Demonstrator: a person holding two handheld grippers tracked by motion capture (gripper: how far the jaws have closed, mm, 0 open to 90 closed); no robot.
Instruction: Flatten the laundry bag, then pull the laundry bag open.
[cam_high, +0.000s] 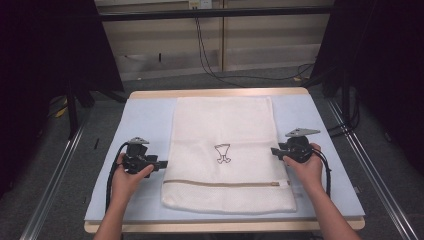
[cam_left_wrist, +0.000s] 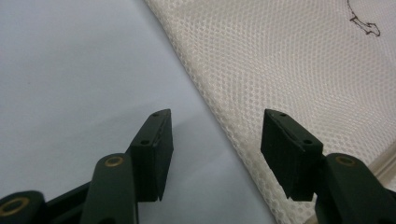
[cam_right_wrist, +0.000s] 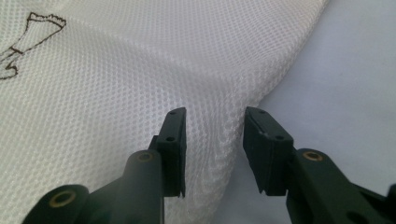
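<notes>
Two grippers are flanking the mesh bag (cam_high: 225, 150) lying flat on the counter (cam_high: 145, 120): left gripper (cam_left_wrist: 215, 154) gaping astride its edge, right gripper (cam_right_wrist: 212, 149) gaping over a raised edge fold.

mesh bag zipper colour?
Tan, running across the cream-white mesh bag as the zipper; the high view shows it best.

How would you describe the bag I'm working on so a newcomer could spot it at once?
Start from the table with its pale blue cover; lying flat along the middle is a white mesh laundry bag, between the two hand-held grippers. A tan zipper crosses it near the person's end, and a small dark line drawing marks its centre.
</notes>
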